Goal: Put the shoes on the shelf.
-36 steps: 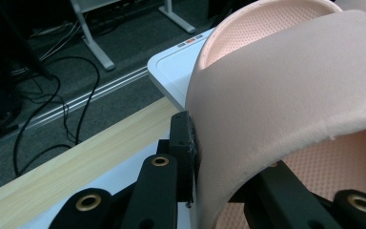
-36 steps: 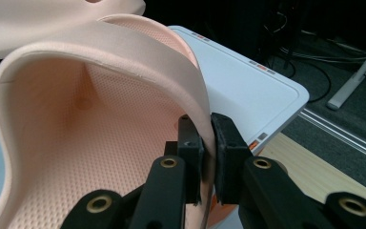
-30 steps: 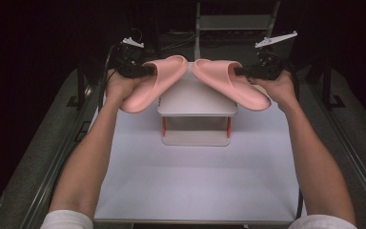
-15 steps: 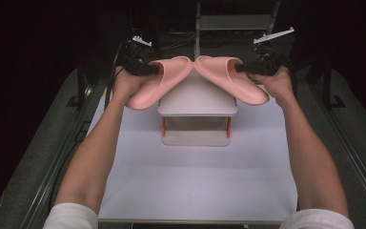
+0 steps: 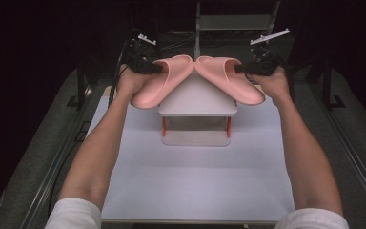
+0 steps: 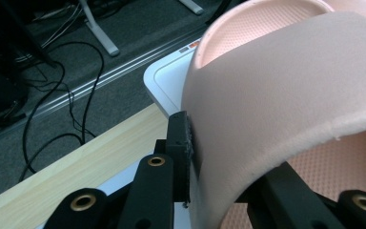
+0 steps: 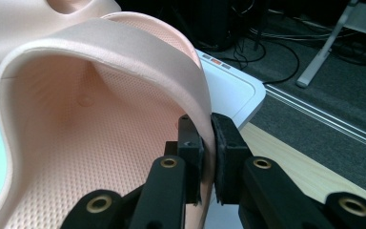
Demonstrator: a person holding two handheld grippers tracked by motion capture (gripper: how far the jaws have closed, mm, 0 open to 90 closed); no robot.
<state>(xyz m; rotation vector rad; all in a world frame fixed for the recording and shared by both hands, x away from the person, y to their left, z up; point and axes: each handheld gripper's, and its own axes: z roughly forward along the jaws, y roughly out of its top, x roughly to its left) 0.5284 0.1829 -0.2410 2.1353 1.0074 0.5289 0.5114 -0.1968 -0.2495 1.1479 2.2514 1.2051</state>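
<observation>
Two pink slippers meet toe to toe over a small white rack (image 5: 198, 98) with red legs. My left gripper (image 5: 158, 68) is shut on the strap of the left slipper (image 5: 162, 81). In the left gripper view the strap (image 6: 276, 86) sits between the jaws of the left gripper (image 6: 219, 157), which have just eased a little, one pad (image 6: 182, 143) still against it. My right gripper (image 5: 239, 68) is shut on the strap of the right slipper (image 5: 228, 78). In the right gripper view the pads of the right gripper (image 7: 208, 138) pinch the strap's edge (image 7: 100, 143).
The rack stands at the back middle of a white mat (image 5: 195, 181) on a wooden table (image 6: 90, 162). Dark floor with cables (image 6: 76, 95) and metal rails (image 5: 357, 157) lies beyond the table. The person's forearms reach in from the bottom on both sides.
The left hand has carried its slipper slightly forward and inward over the rack. The right hand and its slipper have barely shifted.
</observation>
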